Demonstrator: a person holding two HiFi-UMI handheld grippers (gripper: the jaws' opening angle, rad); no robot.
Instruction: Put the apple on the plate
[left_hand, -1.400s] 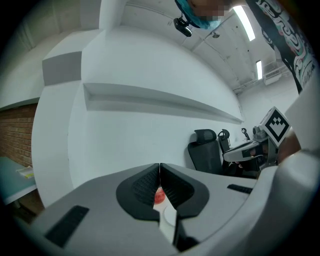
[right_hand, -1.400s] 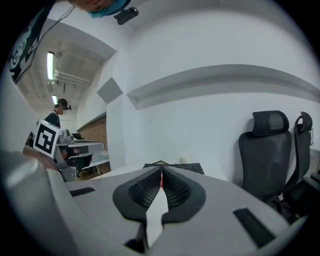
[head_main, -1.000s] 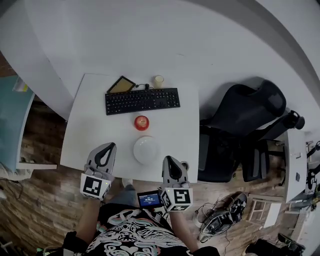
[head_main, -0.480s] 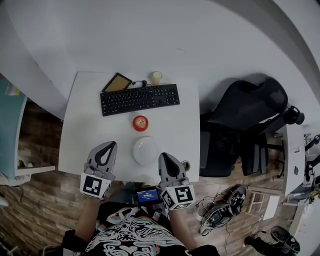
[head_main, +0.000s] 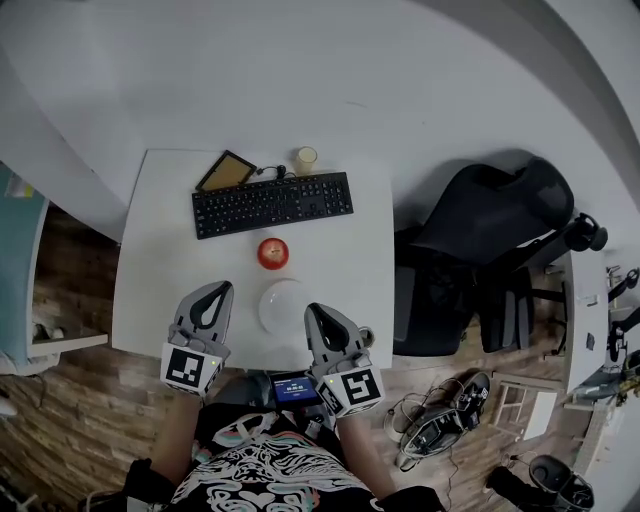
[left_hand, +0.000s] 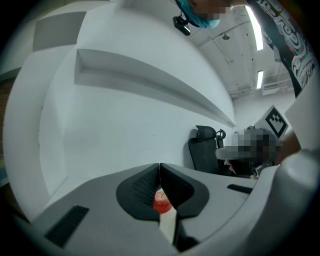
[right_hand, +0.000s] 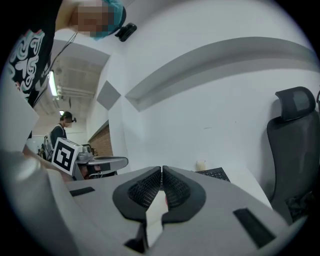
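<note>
- The left gripper (head_main: 214, 290) is held low over the near left part of the white rectangular table (head_main: 160, 260). It points away from the person, with its marker cube (head_main: 190, 370) back at the table's near edge and the forearm coming up from below.
- Its jaws are pressed together at the tips and grip nothing. In the left gripper view, the round red apple (left_hand: 161, 202) shows through the hollow below the tips, farther off on the table.
- The right gripper (head_main: 316, 308) is at the near edge and also points forward, angled slightly to the left. Its marker cube (head_main: 350, 390) hangs off the table, over the person's lap.
- Its jaws are likewise closed tip to tip and empty.
- The round white plate (head_main: 280, 305) lies between the two grippers. In the head view, the right gripper's tip overlaps the plate's near right rim.
- The apple sits on the table just beyond the plate, between it and the black computer keyboard (head_main: 272, 203). It is not on the plate.
- Behind the keyboard are a brown-faced flat tablet (head_main: 225, 171) and a small pale cup (head_main: 305, 160).
- A black office chair (head_main: 490, 240) stands to the right of the table.
- A small device with a blue screen (head_main: 293, 388) sits at the person's waist between the arms.
</note>
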